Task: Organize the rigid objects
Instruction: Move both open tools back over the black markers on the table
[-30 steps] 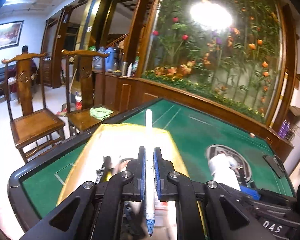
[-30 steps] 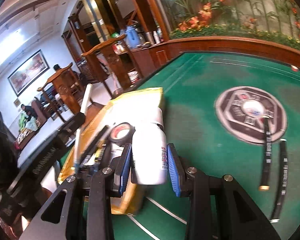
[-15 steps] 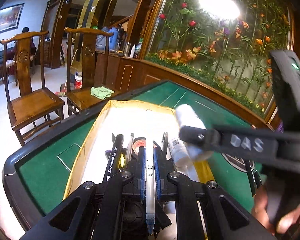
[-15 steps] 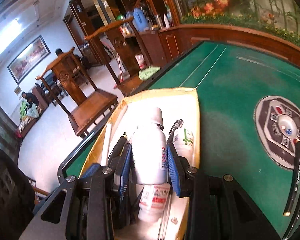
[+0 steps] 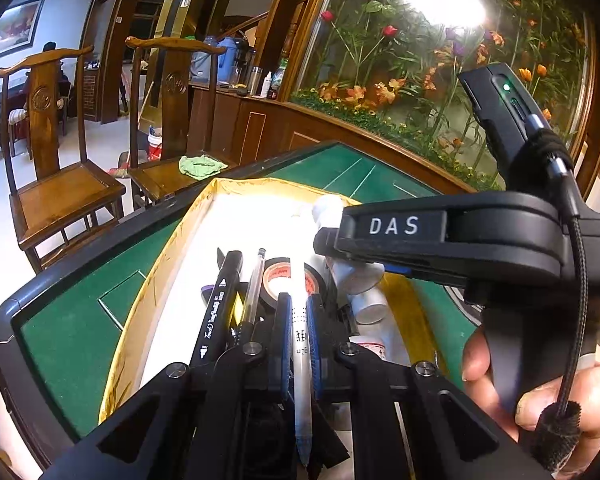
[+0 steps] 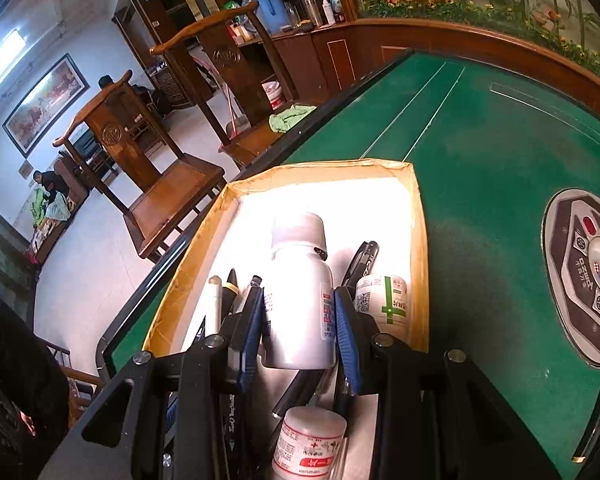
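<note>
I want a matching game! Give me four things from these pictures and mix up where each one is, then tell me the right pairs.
Things:
1. white bottle
2. white pen
3. green cloth
4. roll of tape

Places:
A. on a wooden chair seat
B. lying in the yellow-edged box
C. between the right gripper fingers
D. between the left gripper fingers

Right pairs: 1-C, 2-D, 3-A, 4-B
</note>
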Available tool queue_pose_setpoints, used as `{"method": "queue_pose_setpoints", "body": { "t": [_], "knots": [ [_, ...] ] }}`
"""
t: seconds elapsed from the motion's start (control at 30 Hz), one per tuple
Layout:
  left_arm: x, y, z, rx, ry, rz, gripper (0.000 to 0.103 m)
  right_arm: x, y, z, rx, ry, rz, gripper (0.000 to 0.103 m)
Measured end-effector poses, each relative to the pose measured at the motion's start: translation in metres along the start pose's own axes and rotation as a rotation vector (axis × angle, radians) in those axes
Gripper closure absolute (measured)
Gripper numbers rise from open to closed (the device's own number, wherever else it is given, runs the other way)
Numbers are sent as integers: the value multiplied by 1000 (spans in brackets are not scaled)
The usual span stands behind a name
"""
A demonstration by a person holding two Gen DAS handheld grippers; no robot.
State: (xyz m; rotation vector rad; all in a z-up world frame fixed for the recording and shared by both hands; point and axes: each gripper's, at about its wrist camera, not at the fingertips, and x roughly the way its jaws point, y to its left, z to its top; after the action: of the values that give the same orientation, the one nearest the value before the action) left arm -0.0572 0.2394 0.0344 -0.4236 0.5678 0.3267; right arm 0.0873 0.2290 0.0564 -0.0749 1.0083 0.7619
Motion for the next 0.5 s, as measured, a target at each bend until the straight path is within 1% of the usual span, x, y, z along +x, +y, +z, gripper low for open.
{"method": "queue_pose_setpoints", "body": {
  "t": [0.27, 0.5],
  "knots": [
    [5, 3, 1, -16, 29, 0, 96, 12, -3, 0, 18, 35, -3, 69],
    [7, 4, 0, -28, 49, -6, 94, 7, -5, -2, 31, 31, 19, 69]
  ]
}}
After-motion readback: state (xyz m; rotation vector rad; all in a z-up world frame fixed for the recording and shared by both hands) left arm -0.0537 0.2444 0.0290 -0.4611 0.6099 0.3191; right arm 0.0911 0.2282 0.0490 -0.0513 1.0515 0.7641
